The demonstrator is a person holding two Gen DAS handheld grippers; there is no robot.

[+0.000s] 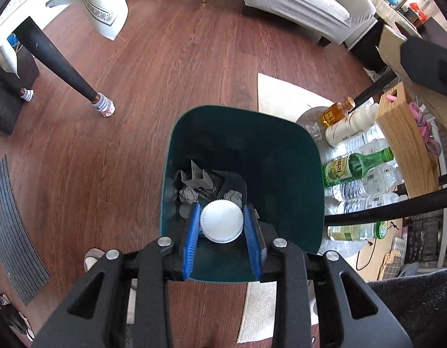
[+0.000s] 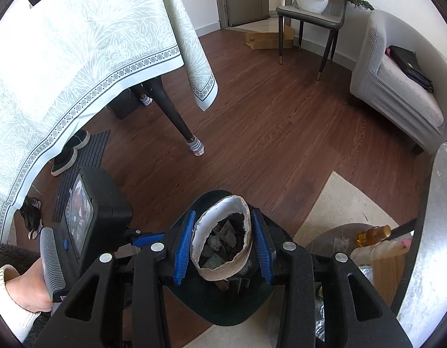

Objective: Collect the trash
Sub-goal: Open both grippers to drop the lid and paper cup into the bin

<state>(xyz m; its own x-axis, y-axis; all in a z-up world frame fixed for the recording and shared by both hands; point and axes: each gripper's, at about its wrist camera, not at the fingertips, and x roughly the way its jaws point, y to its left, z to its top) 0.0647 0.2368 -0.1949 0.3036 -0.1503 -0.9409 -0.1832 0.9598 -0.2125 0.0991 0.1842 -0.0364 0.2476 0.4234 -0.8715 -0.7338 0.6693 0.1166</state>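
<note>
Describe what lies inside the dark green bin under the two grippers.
Inside the bin lie crumpled paper balls and folded grey card scraps. The white paper cup in the left gripper covers part of the bottom, so anything beneath it is hidden.

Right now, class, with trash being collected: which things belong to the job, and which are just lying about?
Job: bin; white cup in left tool; torn cup in right tool; scraps in bin.

Lying about: bottles; sofa; chair; shoes.
</note>
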